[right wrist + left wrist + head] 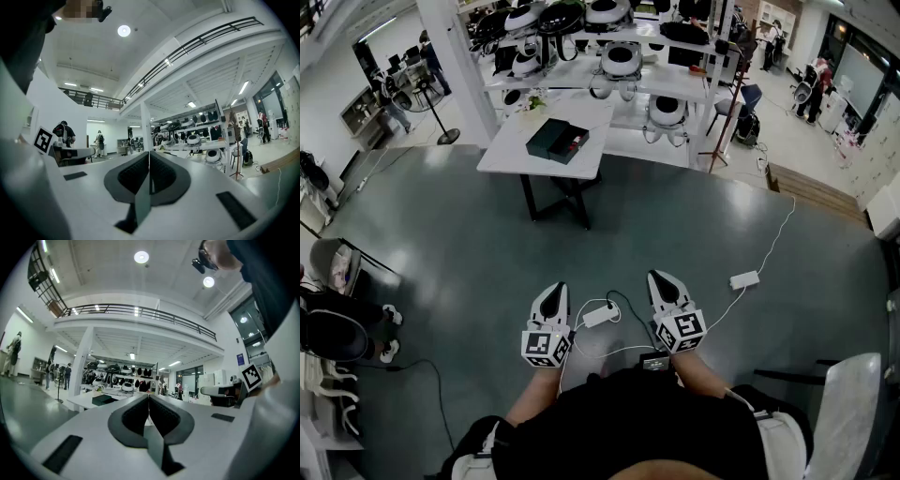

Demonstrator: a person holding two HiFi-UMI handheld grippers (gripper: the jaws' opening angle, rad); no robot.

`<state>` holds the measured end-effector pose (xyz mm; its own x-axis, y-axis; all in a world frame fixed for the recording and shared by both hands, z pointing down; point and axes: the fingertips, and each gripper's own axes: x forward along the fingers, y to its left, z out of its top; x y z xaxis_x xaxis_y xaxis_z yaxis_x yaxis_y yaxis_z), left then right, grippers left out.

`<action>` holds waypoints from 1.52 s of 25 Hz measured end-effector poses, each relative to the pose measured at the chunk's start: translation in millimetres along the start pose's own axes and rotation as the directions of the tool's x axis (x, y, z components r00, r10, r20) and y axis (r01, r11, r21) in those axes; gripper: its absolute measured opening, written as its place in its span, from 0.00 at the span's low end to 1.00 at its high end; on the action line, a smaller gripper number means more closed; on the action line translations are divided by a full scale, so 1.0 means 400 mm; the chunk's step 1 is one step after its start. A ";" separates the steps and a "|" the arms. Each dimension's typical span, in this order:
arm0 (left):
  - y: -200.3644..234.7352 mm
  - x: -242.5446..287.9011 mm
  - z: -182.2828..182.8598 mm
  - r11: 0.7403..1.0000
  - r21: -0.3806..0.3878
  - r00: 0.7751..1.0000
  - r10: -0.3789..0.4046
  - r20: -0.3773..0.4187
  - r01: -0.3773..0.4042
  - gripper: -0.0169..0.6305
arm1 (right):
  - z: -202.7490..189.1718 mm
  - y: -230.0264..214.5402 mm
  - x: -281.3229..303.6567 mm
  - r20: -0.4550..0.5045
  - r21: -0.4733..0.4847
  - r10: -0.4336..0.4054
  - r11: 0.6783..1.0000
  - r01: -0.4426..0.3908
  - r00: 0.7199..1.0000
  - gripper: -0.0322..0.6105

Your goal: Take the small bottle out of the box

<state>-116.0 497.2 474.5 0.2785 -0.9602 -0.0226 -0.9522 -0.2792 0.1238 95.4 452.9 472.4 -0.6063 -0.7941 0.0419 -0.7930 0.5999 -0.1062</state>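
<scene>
Grey floor (441, 262), glossy, stretches between the person and a white table (508, 155) well apart ahead. Dark box (557, 141) sits on that table and looks open, with something reddish inside. The bottle is too small to make out, presumably in there. Left gripper (553, 292) and right gripper (662, 281) are held level near the body, each with jaws pressed together on nothing. Step in hand: the approach. Next move calls for walking up, then parting one pair of jaws above the box.

White left claw (557, 287), right claw (657, 276), black pads (133, 416), marker cubes (546, 347), black shirt (628, 422)
</scene>
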 end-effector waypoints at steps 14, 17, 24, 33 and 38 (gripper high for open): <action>-0.062 -0.057 0.011 0.994 0.091 0.998 -0.053 -0.035 0.057 0.05 | 0.015 0.018 -0.058 0.001 0.046 0.036 0.998 -0.036 0.999 0.11; -0.088 -0.048 0.016 0.993 0.097 0.997 -0.056 -0.045 0.060 0.05 | 0.026 -0.014 -0.086 0.019 0.073 0.038 0.997 -0.039 0.999 0.11; -0.134 -0.042 0.022 0.997 0.075 0.999 -0.016 -0.028 0.019 0.05 | 0.019 -0.073 -0.140 0.000 0.033 0.035 0.999 -0.035 0.999 0.11; -0.174 -0.063 -0.031 0.999 0.040 0.998 0.023 -0.061 -0.021 0.05 | -0.046 -0.120 -0.189 -0.034 0.080 0.064 0.995 -0.061 0.997 0.11; -0.166 -0.032 -0.051 0.999 0.034 0.997 0.019 -0.075 -0.016 0.05 | -0.045 -0.146 -0.190 -0.026 0.076 0.058 0.996 -0.056 0.998 0.11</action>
<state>-53.7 528.2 487.0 0.2694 -0.9615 0.0545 -0.9603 -0.2640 0.0899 186.7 480.2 493.2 -0.6528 -0.7550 0.0610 -0.7509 0.6344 -0.1836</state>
